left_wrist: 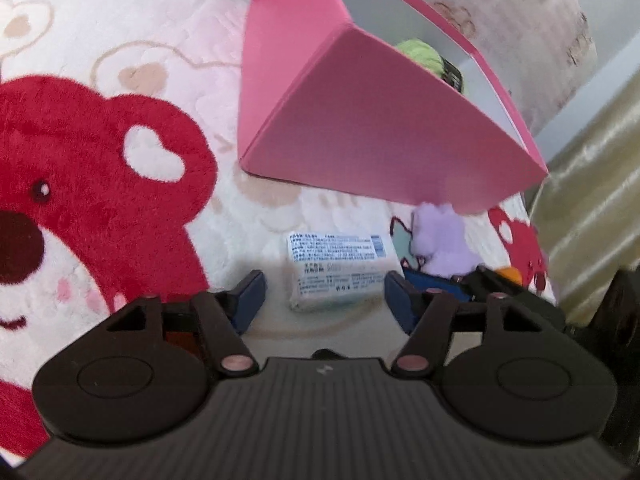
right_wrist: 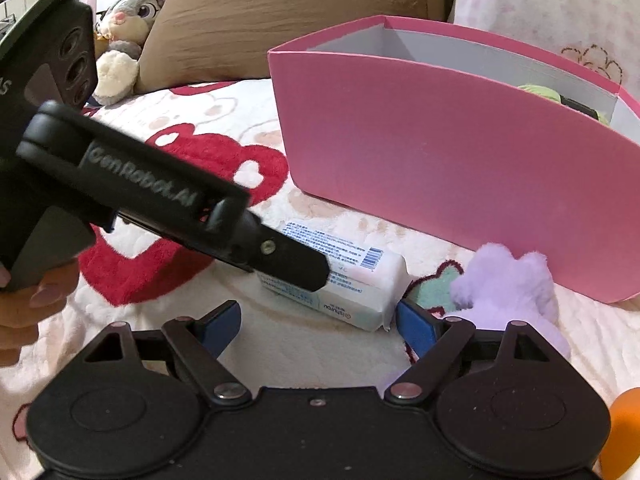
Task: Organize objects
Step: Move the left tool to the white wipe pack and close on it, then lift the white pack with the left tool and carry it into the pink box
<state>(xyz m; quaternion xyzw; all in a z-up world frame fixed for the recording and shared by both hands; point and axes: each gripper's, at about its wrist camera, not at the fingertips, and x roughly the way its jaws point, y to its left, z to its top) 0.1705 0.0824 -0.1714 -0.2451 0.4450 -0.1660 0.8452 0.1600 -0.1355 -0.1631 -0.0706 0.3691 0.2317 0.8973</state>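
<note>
My left gripper is partly open, and its blue pads stand on both sides of the tissue pack. In the left wrist view there is a gap between each pad and the pack, so I judge that nothing is gripped yet. In the right wrist view one black finger of this gripper lies over the near end of the pack, but I cannot tell from there if it presses on it. The pack lies flat on the bear blanket, with its printed label upward, a little in front of the pink box.

My right gripper is wide open and holds nothing. It hangs just near the pack, and its right pad is close beside the purple plush toy, which leans against the front wall of the box. Inside the box I can see a green thing already.

The step in hand, as I judge it, is picking the tissue pack with the left gripper. The next move calls for closing the pads fully on the sides of the pack. The pack is soft, so it may squash a little. Then I must lift it higher than the box rim, which is tall, and release it inside.
</note>
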